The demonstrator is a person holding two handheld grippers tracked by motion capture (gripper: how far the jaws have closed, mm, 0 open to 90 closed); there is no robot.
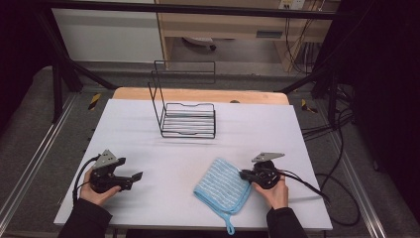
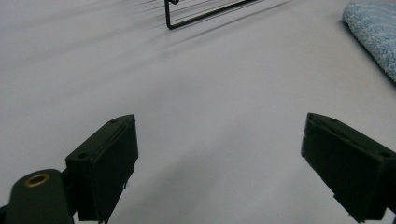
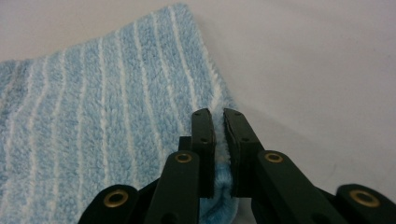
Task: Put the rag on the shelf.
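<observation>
The right gripper pinches the right edge of the blue striped cloth, lying at the lower centre of the white table. At lower left, the left gripper rests with jaws wide over bare tabletop. The wire rack stands upper centre, well apart.

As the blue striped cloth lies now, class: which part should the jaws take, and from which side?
Probably the right-hand edge of the blue striped cloth, from the table's right side. The cloth lies flat and folded, so only a rim offers a pinchable thickness. The right gripper is already shut on that edge.
</observation>
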